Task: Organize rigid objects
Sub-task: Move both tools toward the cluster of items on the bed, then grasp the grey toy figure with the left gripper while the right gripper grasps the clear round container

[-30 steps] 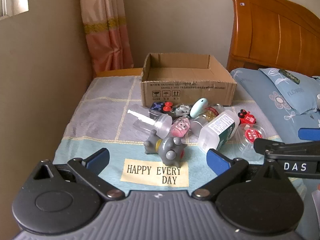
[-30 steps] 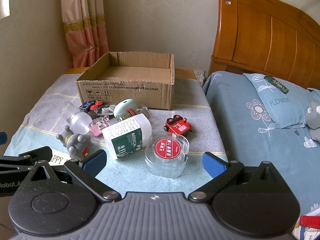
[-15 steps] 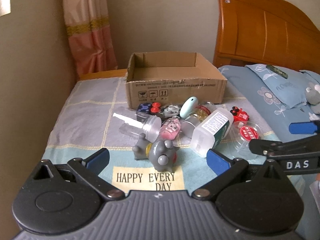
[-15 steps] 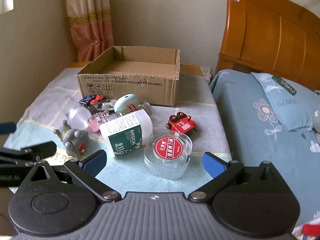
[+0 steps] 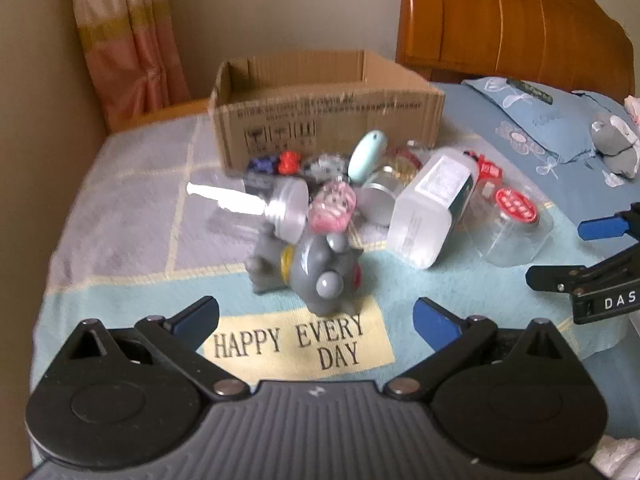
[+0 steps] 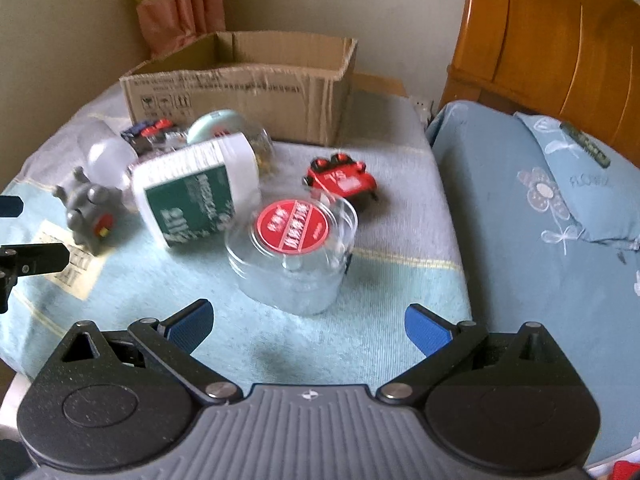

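Observation:
A pile of small objects lies on a towel-covered table in front of an open cardboard box (image 5: 328,108) (image 6: 248,88). A grey toy figure (image 5: 316,272) (image 6: 86,206) is nearest my left gripper (image 5: 316,318), which is open and empty just short of it. A clear round tub with a red label (image 6: 292,256) (image 5: 516,220) sits right in front of my right gripper (image 6: 306,326), also open and empty. A white bottle with a green label (image 6: 192,192) (image 5: 432,208), a red toy car (image 6: 340,178), a pump-top bottle (image 5: 256,204) and a pink figure (image 5: 332,208) lie between.
A bed with a blue pillow (image 6: 560,184) and wooden headboard (image 6: 560,40) stands to the right. A wall and curtain (image 5: 128,40) are at the left and back. A "HAPPY EVERY DAY" patch (image 5: 296,344) marks the towel's front.
Both grippers have moved forward and down towards the pile. The grey toy and the clear tub now loom larger. Both stay open.

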`<state>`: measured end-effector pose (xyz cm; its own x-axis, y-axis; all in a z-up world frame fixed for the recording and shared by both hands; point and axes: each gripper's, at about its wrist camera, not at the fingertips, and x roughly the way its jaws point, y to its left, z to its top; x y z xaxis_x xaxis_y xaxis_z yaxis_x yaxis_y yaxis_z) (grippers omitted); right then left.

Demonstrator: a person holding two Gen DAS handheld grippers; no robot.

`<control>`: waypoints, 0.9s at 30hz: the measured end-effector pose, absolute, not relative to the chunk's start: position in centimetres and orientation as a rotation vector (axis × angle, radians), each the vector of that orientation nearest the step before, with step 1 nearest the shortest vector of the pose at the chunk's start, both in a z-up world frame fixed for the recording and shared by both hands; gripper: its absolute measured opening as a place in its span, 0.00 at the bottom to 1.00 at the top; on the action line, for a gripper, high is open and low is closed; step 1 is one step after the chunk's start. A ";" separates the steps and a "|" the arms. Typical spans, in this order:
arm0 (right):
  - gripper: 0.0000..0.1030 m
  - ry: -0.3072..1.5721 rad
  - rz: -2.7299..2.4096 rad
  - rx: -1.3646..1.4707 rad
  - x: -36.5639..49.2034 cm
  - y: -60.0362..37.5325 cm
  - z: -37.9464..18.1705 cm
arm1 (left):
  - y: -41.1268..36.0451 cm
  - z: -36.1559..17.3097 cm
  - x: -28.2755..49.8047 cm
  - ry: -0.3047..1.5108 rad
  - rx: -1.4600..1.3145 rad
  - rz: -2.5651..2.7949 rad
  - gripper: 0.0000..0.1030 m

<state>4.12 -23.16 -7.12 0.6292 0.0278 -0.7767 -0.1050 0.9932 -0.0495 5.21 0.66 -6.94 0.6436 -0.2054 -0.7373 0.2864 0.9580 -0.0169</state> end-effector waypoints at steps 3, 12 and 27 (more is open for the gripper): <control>1.00 0.894 0.089 -0.093 4.4 -23.4 -8.0 | 0.5 -8.0 5.8 0.854 0.098 -0.281 0.99; 1.00 0.933 0.108 -0.076 5.8 -23.4 -9.3 | 0.5 -10.1 6.9 0.888 0.105 -0.270 0.99; 1.00 0.895 0.100 -0.066 5.9 -23.4 -9.6 | 1.0 -10.8 6.9 0.807 0.110 -0.306 1.00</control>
